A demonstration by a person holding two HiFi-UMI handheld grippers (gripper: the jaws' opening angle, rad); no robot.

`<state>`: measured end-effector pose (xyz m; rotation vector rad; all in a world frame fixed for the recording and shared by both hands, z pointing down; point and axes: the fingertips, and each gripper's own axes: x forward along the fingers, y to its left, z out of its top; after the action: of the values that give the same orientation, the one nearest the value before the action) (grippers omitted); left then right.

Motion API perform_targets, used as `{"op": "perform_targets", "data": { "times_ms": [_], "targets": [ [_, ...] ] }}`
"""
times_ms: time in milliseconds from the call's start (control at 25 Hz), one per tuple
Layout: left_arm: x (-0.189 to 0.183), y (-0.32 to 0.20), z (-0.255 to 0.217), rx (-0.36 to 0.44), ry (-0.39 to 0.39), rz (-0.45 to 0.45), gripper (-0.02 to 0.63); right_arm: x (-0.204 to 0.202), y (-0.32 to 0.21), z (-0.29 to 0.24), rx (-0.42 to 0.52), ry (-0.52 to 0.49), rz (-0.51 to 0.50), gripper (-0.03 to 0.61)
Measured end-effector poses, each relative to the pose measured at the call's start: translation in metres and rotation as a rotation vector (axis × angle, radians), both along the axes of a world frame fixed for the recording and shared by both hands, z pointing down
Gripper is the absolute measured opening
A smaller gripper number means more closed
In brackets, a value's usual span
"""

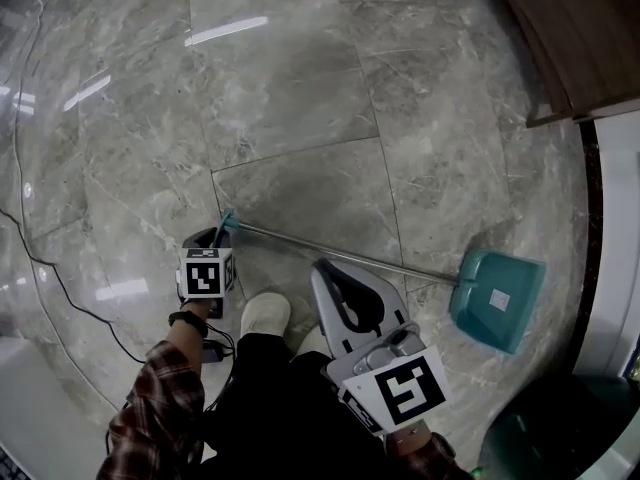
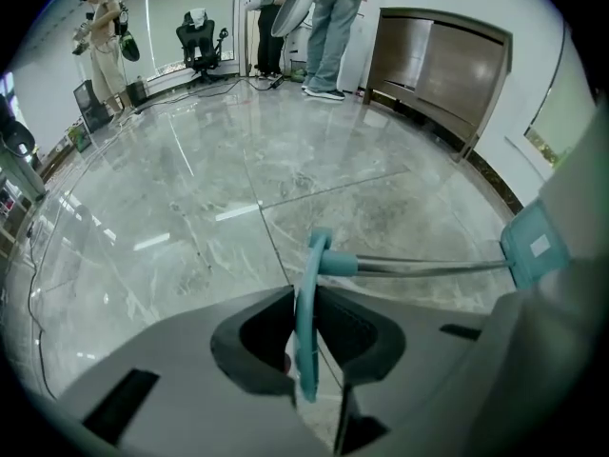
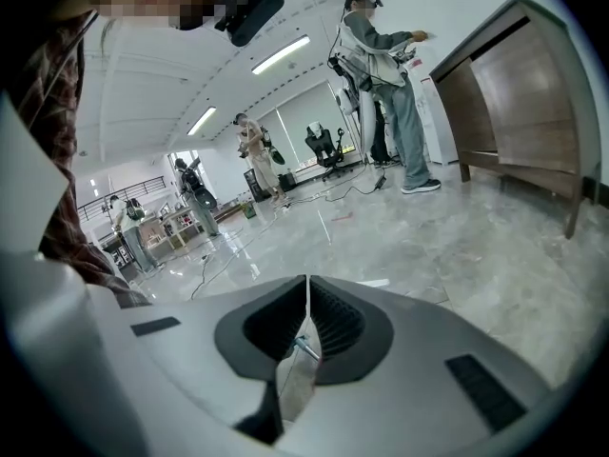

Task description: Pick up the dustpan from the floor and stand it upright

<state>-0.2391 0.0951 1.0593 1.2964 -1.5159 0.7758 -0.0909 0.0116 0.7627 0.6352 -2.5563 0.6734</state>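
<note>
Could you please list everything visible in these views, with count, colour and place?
floor: one, glossy grey marble tiles, throughout.
dustpan: one, teal pan with a metal handle and teal end loop, lying on the floor ahead of the person.
cable: one, black, on the floor at left.
cabinet: one, brown wood, upper right.
office chair: one, black, by the far windows.
bystanders: several, far across the room.
shoe: one, white, beside the handle.
sleeve: one, red plaid, left arm.
left gripper: one, grey, closed on the dustpan's loop.
right gripper: one, grey, jaws together, empty.
</note>
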Motion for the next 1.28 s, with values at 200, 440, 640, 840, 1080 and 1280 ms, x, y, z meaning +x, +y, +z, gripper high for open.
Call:
{"op": "perform_targets", "data": {
  "times_ms": [200,440,640,840,1080,1280],
  "targets": [
    [0.001,-0.028,-0.054,0.030,0.008,0.028,0.078,0.006,-0.005,-0.038,-0.006,0.014,0.053,0.012],
    [0.013,-0.058,-0.154,0.072,0.018,0.070,0.078,0.019,-0.007,-0.117,-0.038,-0.014,0.126,0.012],
    [0.029,-0.082,-0.241,0.086,0.018,0.144,0.080,0.042,-0.025,-0.196,-0.043,-0.035,0.229,0.012],
    [0.042,-0.117,-0.333,0.110,-0.025,0.226,0.084,0.065,-0.038,-0.283,-0.024,-0.047,0.309,0.012],
    [0.070,-0.169,-0.434,0.169,-0.083,0.392,0.092,0.094,-0.056,-0.370,0.017,-0.065,0.412,0.012],
    [0.107,-0.195,-0.498,0.191,-0.107,0.518,0.101,0.122,-0.063,-0.426,0.050,-0.070,0.488,0.012]
  ]
}}
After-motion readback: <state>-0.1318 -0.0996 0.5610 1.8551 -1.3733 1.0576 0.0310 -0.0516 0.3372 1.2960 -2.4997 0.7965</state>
